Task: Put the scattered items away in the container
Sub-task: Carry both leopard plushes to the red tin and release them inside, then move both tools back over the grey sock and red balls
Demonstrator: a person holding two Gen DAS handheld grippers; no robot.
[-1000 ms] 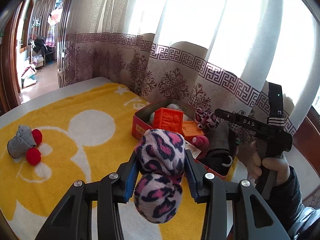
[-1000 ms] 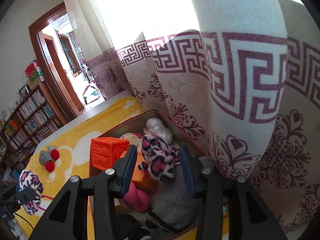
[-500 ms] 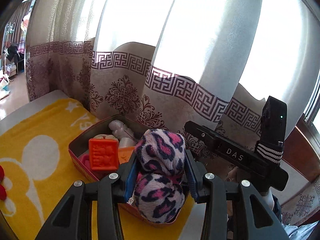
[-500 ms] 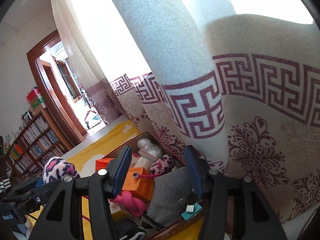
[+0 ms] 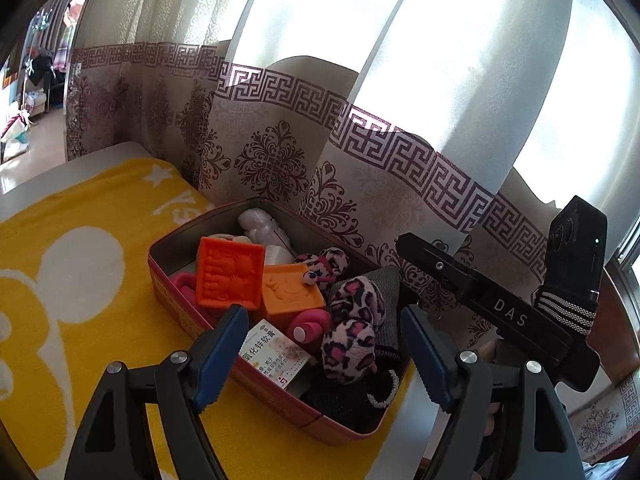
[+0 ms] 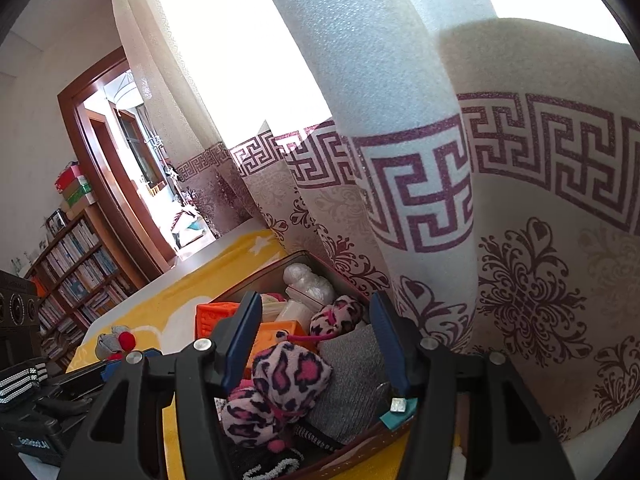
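Now that the leopard-print sock (image 5: 352, 328) lies inside the tin (image 5: 188, 316), the left gripper (image 5: 324, 354) hangs just above the tin's near rim with its jaws well apart and nothing between them; they have just been opening, which reads as a release so the sock could drop in among the rest. The sock sits near the tin's right end, resting on a grey sock (image 5: 386, 292) and beside the orange blocks (image 5: 232, 272) and a small medicine box (image 5: 276, 354).

From the tin's right end the right gripper (image 6: 312, 350) looks in over the same heap, jaws also parted and empty, having just been widening too. A second leopard-print piece (image 6: 334, 316) lies deeper in the tin, close to the curtain (image 5: 280, 152) side, so both hands seem to have finished a drop here.

Well away from the tin, far across the yellow blanket (image 5: 80, 264), a grey sock with red pompoms (image 6: 114, 342) is not yet put away. My guess is that it is next, since the tin is getting crowded and soft things can be laid on top.
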